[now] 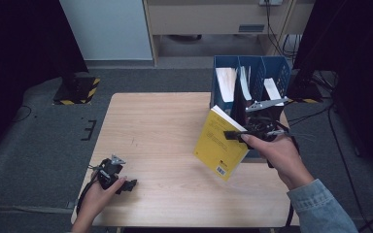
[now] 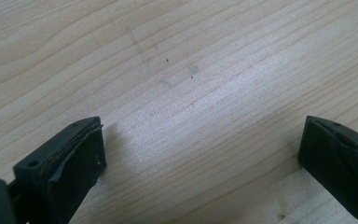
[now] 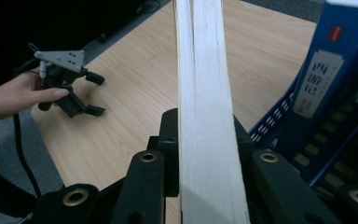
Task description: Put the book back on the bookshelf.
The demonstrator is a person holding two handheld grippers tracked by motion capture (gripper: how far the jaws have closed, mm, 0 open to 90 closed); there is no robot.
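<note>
Right gripper [image 1: 235, 134] clamped on one yellow paperback book [image 1: 221, 143], held tilted above the wooden table [image 1: 160, 126], just before the blue file rack [image 1: 272, 68]. Light but floppy, with a slick cover; likely to sag or fan open, so best pinched near the spine. Left gripper [image 1: 131, 184] resting agape, empty. One book held, two grippers, one rack.

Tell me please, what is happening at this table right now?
A person works at a light wooden table with two hand-held grippers. The right gripper is shut on a yellow paperback book, holding it tilted above the table beside a blue plastic file rack that has books and papers in it. The left gripper rests open near the table's front left corner, holding nothing.
</note>
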